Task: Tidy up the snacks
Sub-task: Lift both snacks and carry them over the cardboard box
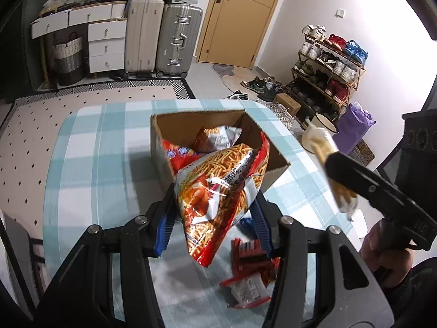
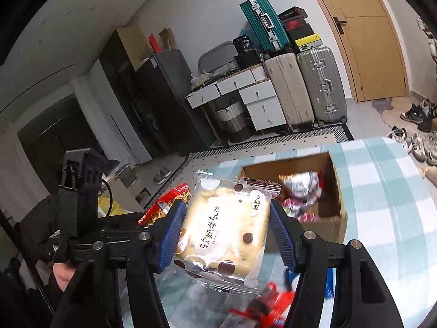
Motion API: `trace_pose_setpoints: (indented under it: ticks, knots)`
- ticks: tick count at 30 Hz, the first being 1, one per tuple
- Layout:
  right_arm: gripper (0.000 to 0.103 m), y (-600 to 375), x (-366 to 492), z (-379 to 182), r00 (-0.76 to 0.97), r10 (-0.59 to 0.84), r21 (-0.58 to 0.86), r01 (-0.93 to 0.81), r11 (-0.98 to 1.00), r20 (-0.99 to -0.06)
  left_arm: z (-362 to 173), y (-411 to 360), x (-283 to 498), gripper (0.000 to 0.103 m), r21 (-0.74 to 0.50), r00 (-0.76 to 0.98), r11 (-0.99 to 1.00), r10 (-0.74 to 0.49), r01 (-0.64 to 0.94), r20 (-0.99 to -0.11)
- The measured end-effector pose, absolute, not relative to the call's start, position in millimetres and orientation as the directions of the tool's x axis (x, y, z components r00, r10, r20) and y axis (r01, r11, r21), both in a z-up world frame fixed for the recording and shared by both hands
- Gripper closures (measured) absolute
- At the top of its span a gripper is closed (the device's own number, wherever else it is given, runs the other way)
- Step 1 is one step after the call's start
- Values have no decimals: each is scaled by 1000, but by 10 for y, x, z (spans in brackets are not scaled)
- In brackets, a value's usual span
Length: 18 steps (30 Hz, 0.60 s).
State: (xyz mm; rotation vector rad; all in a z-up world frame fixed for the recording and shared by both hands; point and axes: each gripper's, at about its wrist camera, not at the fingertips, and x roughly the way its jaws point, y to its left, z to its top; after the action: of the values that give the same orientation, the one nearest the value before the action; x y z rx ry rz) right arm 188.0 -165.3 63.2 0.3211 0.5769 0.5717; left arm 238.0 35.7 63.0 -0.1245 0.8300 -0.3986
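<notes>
Red noodle-snack bag (image 1: 218, 199) upright in left tongs (image 1: 213, 218); cake packet (image 2: 224, 235) in right tongs (image 2: 226, 235).

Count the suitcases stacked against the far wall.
3: a beige suitcase and a silver suitcase upright beside the door, a teal suitcase on top. Others may be hidden.

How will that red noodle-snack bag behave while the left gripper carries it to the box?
The noodle-snack bag is probably floppy: its foil creases and its lower end hangs below the left gripper. It looks puffy, so likely light. The glossy film may slip between the pads.
</notes>
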Motion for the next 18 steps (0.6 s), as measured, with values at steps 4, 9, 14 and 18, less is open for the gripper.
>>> trace_pose_setpoints:
  ticks: [4,9,14,18]
  knots:
    - [41,-1677,2114,632,681,595,469,-396,790,-427,759,302,2631,55,-255,608,920,-389,299,-692]
    - [41,-1671,2404,628,680,584,455,-391,800,-443,817,165,2924,55,-225,601,923,-376,313,-705]
    - [41,-1689,2673,551,682,570,449,-375,811,-459,746,97,3241,55,-262,578,913,-402,312,-710]
    - [41,-1710,2884,459,678,561,444,-367,818,-474,640,-49,3431,55,-218,570,920,-376,326,-730]
